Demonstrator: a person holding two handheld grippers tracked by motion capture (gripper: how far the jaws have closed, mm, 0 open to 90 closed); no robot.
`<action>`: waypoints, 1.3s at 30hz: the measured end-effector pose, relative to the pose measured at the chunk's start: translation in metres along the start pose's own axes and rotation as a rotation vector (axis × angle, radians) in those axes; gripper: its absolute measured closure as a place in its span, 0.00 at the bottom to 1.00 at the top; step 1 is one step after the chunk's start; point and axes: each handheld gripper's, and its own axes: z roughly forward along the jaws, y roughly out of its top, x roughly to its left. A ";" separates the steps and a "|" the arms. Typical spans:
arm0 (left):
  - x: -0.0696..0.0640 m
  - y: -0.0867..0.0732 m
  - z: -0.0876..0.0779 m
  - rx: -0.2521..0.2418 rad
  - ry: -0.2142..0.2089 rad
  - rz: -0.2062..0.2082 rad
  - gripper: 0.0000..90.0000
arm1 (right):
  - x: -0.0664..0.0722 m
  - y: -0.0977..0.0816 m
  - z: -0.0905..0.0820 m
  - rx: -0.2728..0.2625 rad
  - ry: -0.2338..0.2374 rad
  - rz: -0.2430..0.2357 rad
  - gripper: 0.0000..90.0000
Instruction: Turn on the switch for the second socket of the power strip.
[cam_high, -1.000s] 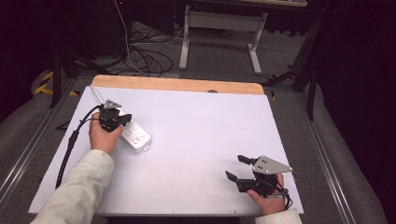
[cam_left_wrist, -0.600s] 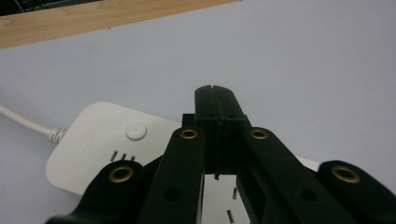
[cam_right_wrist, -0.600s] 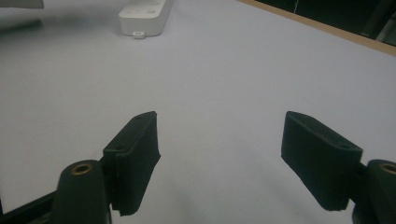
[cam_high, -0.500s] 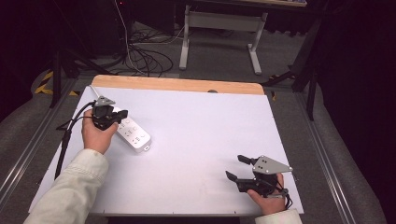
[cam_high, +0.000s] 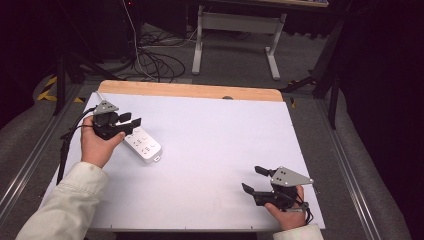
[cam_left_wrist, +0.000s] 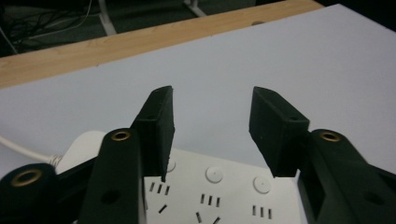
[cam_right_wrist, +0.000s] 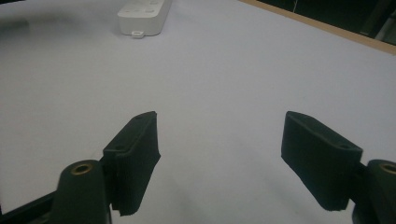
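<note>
Power strip (cam_high: 143, 144) looks rigid, light and slick; we'd clamp across its narrow sides. Left gripper (cam_high: 131, 120) jaws have just been opening with nothing between them, right gripper (cam_high: 252, 180) jaws apart.

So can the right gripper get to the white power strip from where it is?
Probably yes. The right gripper sits open near the table's front edge, well apart from the power strip, with bare tabletop between. The left gripper hovers over the strip's far end.
</note>
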 end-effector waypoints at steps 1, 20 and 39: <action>-0.001 0.001 -0.002 -0.012 -0.008 0.004 0.56 | 0.000 0.000 0.000 0.000 0.000 0.000 0.31; -0.029 -0.004 -0.065 -0.056 -0.159 0.054 0.23 | 0.001 0.000 0.000 -0.003 0.001 -0.004 0.31; -0.049 -0.059 -0.095 -0.128 -0.292 0.159 0.14 | 0.002 0.000 -0.001 -0.002 0.001 -0.003 0.31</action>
